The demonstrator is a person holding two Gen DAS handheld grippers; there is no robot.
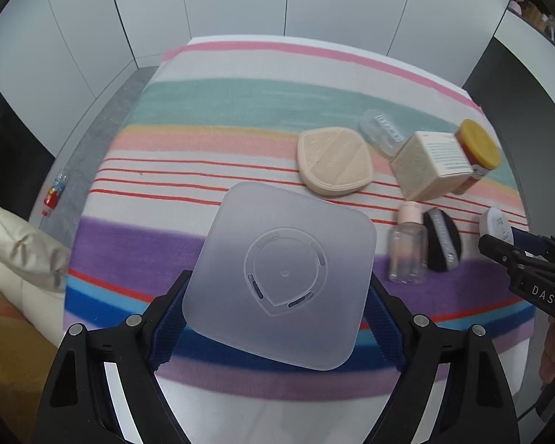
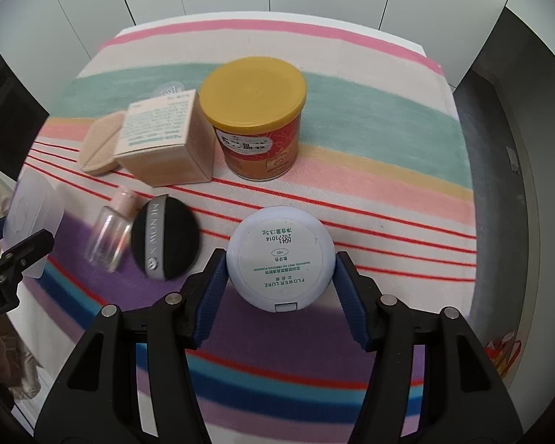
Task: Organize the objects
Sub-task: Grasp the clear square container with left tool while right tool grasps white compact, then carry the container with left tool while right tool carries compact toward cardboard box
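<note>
1. On the left, the left gripper (image 1: pixel 277 296) holds a frosted square lid (image 1: pixel 281 275) between its blue pads (image 1: pixel 166 327) — the lid is tilted and raised above the striped cloth (image 1: pixel 222 100), its edges pinched on both sides.
2. Just right of the lid's far corner, a beige sponge (image 1: pixel 335 161) lies flat on the cloth, with a small clear case (image 1: pixel 383 133) behind it.
3. Next comes a beige box (image 2: pixel 166 140), tipped on an edge and touching the sponge; beside it stands a red can (image 2: pixel 257 118) with a yellow top.
4. Nearer the camera, a clear bottle (image 2: pixel 109 231) with a pink cap lies on its side, touching a black puff (image 2: pixel 164 236).
5. On the right, the right gripper (image 2: pixel 279 277) has its fingers at either side of a round white compact (image 2: pixel 280 257) — the left pad touches its rim, while on the right I cannot tell whether the pad presses it. The compact sits on the cloth, label up.
</note>
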